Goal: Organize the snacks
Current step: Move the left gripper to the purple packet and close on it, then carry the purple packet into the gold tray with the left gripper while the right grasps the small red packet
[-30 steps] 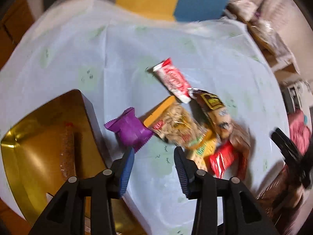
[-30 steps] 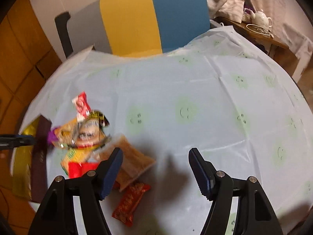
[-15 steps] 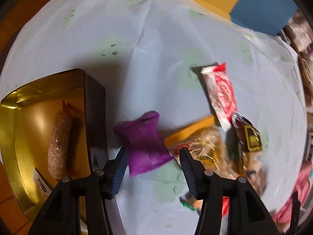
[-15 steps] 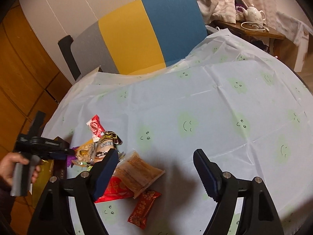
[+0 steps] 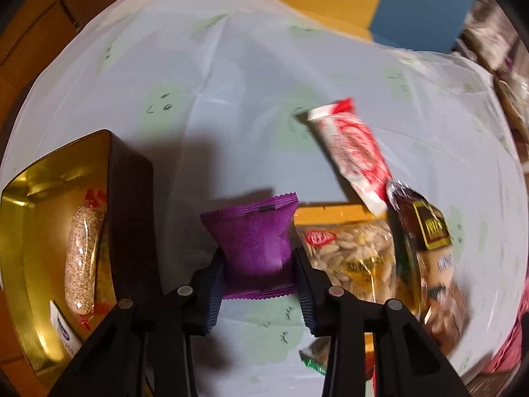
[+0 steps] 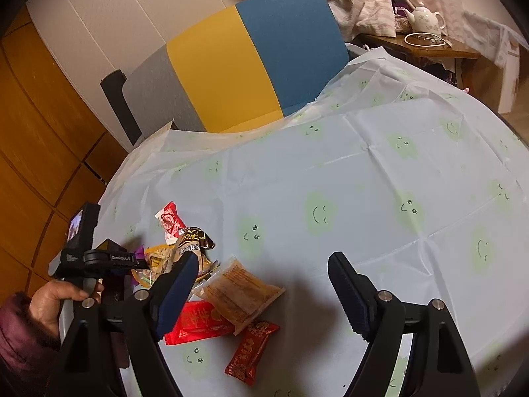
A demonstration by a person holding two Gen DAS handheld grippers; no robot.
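Left wrist view: the left hand-held gripper [image 5: 259,273] has dropped onto the purple packet [image 5: 254,241], which a second ago lay ahead of its open fingers. The jaws are closing, the packet sits between them and both pads look to be touching its sides. Likely the pick is starting. The gold tin [image 5: 36,264] lies just left of the gripper, with a sesame bar [image 5: 82,261] already inside, so the carry should be short. Right of the gripper: seed bag [image 5: 350,254], red-white bar [image 5: 353,152], a brown packet [image 5: 429,231]. Motion blur smears the right side; the labels are unreadable. A green-edged packet below is cut off by the right finger.

Right wrist view: the right hand-held gripper [image 6: 264,294] hangs above the counter [image 6: 380,172], jaws wide and empty, opened a little further than a second ago. Near its left finger lie an orange bag [image 6: 241,292], a red pack [image 6: 198,322] and a small red bar [image 6: 253,352]. The left finger hides part of the pile. The purple packet is nearly hidden behind the other gripper; the tin is barely seen past the person's hand [image 6: 62,297].
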